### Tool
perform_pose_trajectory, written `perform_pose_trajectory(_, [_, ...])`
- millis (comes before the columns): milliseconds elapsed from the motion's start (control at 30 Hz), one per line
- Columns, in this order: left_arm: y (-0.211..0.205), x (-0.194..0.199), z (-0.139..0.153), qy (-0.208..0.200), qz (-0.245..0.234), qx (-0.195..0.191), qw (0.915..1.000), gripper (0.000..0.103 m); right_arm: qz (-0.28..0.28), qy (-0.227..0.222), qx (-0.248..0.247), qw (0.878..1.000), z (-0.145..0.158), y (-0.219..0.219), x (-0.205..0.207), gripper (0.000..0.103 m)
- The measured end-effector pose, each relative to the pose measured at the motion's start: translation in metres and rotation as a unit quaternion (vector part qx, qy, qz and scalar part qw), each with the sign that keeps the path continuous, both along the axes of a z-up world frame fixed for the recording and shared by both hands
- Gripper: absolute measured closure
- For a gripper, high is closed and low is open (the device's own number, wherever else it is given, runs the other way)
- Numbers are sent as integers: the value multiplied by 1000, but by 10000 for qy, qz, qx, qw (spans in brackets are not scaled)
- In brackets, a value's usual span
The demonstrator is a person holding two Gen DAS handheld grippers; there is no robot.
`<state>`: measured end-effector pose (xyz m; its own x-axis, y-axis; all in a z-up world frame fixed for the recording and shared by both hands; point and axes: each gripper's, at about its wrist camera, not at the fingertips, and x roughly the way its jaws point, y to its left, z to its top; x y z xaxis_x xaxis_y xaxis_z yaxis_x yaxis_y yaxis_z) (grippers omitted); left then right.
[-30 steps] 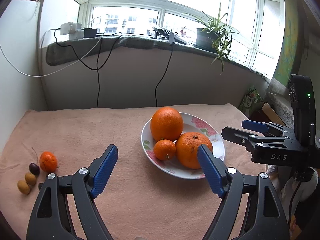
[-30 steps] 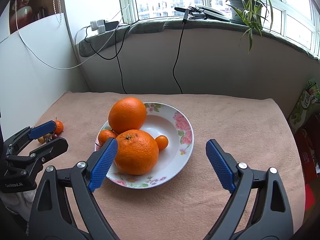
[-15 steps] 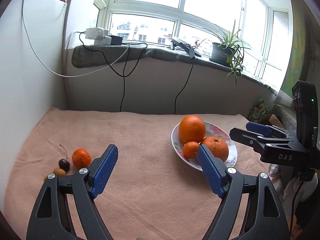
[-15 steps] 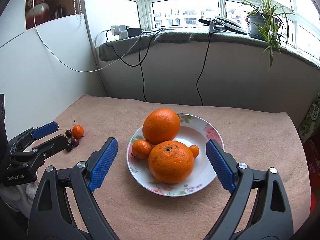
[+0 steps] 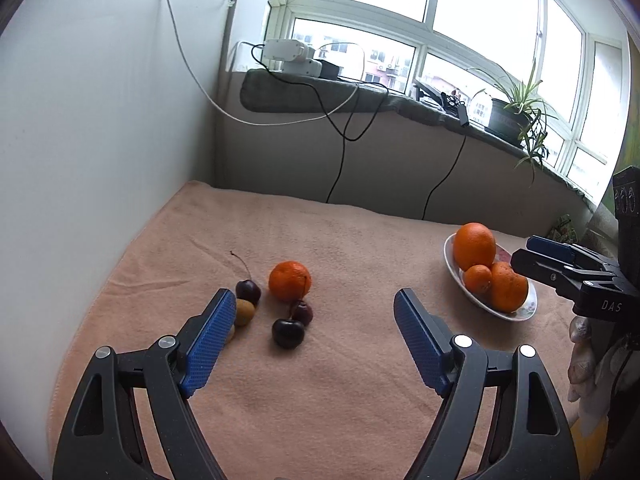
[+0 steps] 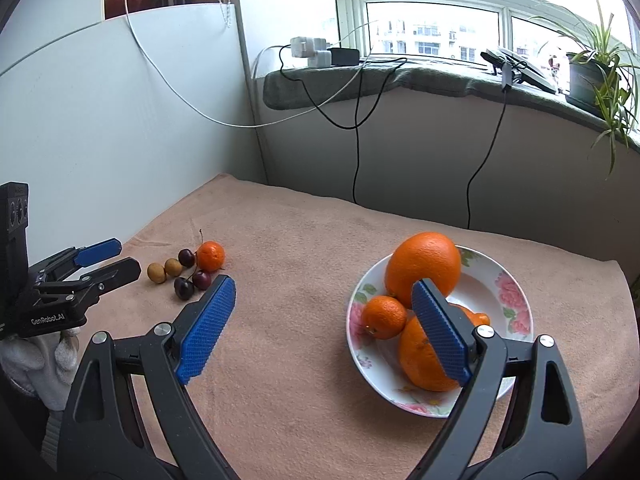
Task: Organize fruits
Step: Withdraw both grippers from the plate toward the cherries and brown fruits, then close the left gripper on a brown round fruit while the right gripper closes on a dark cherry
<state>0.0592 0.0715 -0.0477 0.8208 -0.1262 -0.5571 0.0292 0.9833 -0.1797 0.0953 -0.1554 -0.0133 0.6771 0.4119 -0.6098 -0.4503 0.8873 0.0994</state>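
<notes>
The left hand-held gripper [image 5: 310, 334] stands wide open and holds nothing, its blue pads straddling the near edge of a loose cluster of small fruit on the counter [image 5: 340, 400]. Over the past second its view has swung from the floral plate [image 5: 520, 314] leftward to this cluster, which now sits centred ahead of it; the plate has passed to the right edge. The cluster comprises a small mandarin [image 5: 289, 281], three dark cherries [image 5: 288, 333], one with a long stem at the far left, and two yellow-brown small fruits [image 5: 244, 312] beside the left pad. The right hand-held gripper [image 6: 324, 326] is likewise open and empty; it has also turned left, so the plate lies under its right finger and the cluster is visible at the far left. The plate [image 6: 516, 292] already carries two large oranges [image 6: 424, 268], one small mandarin and a tiny orange fruit, partly hidden behind the right finger. Assessment: larger fruit is collected; the loose cluster remains outstanding, and the left unit appears to be lining up for the next pick. The mandarin is the readiest target. The cherries and small yellow fruits lie touching or just beside one another, so closing on one risks scattering its neighbours.
</notes>
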Motion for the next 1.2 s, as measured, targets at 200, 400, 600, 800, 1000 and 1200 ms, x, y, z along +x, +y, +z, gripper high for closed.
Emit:
perform_pose_trajectory(200, [34,-5,-15,177,296,-159,9993,22,394,124,-54,9991,-9,33,1,11])
perform_pose_trajectory(400, [60,-4,-31,368,405,-401,9977,33,831,322,-128,9959,-21,67,2,11])
perform_pose_trajectory(600, [70,2,-39,480,367,-540,9967,47,1295,618,-148,9895,-35,101,4,25])
perform_pose_trajectory(800, [70,13,-47,602,210,-632,9960,55,1612,1059,-108,9812,-54,132,11,43])
perform_pose_trajectory(1000, [73,20,-53,722,167,-694,9948,57,1634,1419,-27,9763,-70,150,23,54])
perform_pose_trajectory(1200, [72,25,-56,786,137,-681,9945,59,1562,1616,-27,9744,-85,161,32,54])
